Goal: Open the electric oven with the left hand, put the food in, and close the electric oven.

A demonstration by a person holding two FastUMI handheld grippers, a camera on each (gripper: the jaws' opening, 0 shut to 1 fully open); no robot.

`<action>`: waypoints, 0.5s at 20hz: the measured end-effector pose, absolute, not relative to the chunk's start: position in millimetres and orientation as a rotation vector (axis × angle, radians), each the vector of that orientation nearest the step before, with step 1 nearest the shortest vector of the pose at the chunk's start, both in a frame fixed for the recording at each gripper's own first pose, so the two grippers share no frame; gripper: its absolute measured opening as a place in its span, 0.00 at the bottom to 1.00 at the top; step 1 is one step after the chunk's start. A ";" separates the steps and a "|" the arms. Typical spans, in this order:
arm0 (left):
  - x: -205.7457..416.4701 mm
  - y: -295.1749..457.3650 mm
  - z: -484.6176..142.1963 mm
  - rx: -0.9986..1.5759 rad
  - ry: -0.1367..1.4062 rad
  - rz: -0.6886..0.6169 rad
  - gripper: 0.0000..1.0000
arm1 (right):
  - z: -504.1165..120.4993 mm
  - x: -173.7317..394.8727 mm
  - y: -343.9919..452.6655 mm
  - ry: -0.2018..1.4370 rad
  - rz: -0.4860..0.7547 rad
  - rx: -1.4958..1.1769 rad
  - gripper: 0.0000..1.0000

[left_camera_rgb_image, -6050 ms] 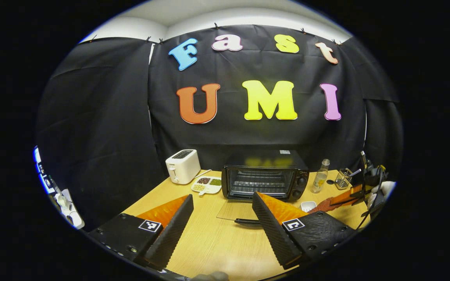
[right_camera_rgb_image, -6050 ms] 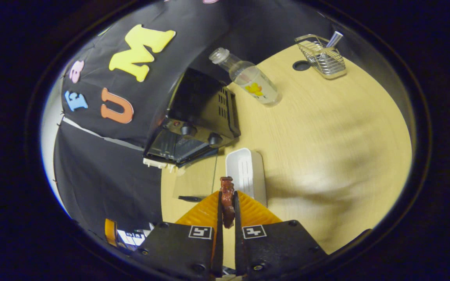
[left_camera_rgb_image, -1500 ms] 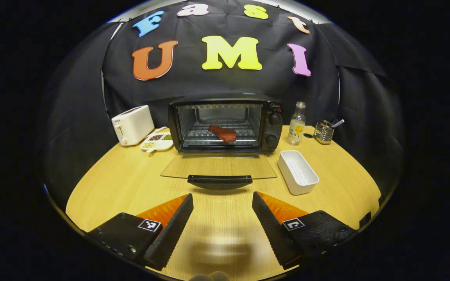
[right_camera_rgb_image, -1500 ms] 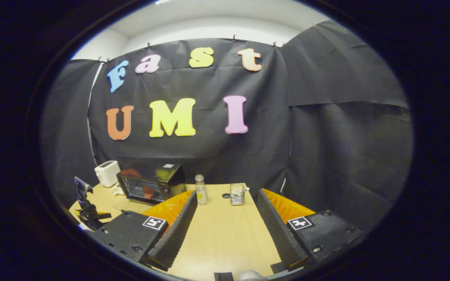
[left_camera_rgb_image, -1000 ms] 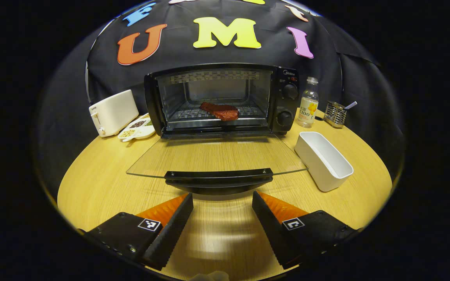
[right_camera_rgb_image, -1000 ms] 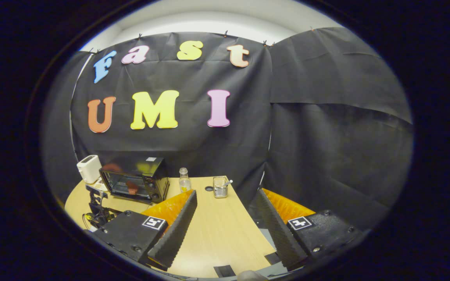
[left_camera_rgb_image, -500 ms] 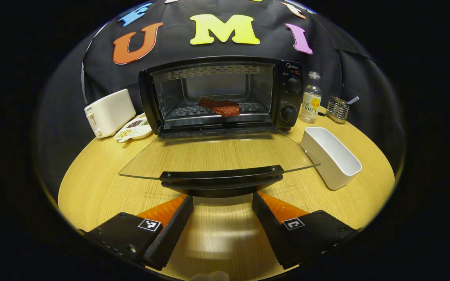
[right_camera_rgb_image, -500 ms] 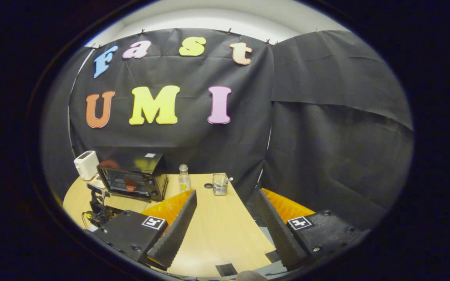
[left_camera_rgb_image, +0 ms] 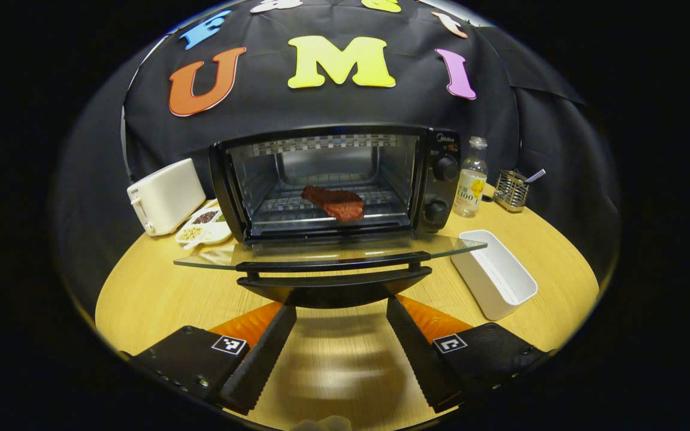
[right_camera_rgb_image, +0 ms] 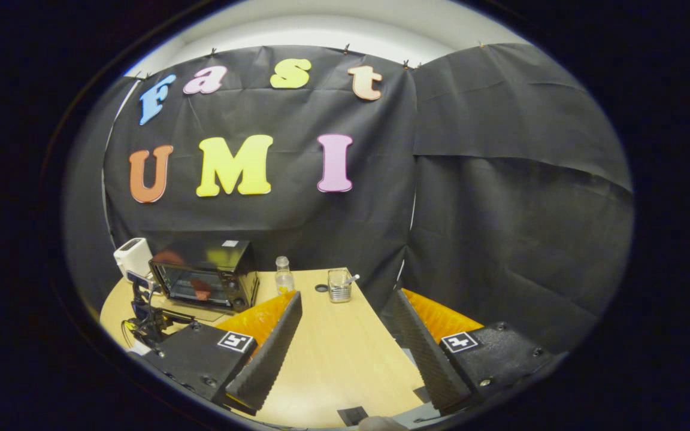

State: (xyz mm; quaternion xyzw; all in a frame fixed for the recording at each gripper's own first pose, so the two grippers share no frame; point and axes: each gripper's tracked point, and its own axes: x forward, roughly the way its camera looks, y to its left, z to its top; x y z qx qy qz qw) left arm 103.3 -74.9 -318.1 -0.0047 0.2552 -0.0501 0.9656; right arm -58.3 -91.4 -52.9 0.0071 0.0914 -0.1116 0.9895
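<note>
The black electric oven [left_camera_rgb_image: 435, 179] stands at the back of the table with its glass door [left_camera_rgb_image: 327, 248] folded down, seen almost edge-on. A reddish-brown piece of meat [left_camera_rgb_image: 334, 203] lies on the rack inside. My left gripper [left_camera_rgb_image: 340, 314] is open, and its fingertips sit just under the door's black handle [left_camera_rgb_image: 333, 284] without pressing on it. In the right gripper view, my right gripper [right_camera_rgb_image: 345, 305] is open and holds nothing, off to the right above the table's near edge. The oven [right_camera_rgb_image: 204, 272] and the left gripper [right_camera_rgb_image: 144, 317] lie far to its left.
A white rectangular tray [left_camera_rgb_image: 495, 272] sits right of the door. A bottle [left_camera_rgb_image: 471, 176] and a wire holder [left_camera_rgb_image: 511, 188] stand right of the oven. Left of the oven are a white toaster [left_camera_rgb_image: 165, 194] and a divided seasoning dish [left_camera_rgb_image: 201, 224].
Six seconds ago the right gripper held the meat; now it lies in the oven. The left gripper has closed in on the door handle, and the door now shows edge-on. The right gripper barely moved.
</note>
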 end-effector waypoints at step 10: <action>147.8 -67.8 -269.5 0.001 0.441 -0.097 0.97 | -60.6 -57.6 -108.1 0.172 -0.260 0.077 0.99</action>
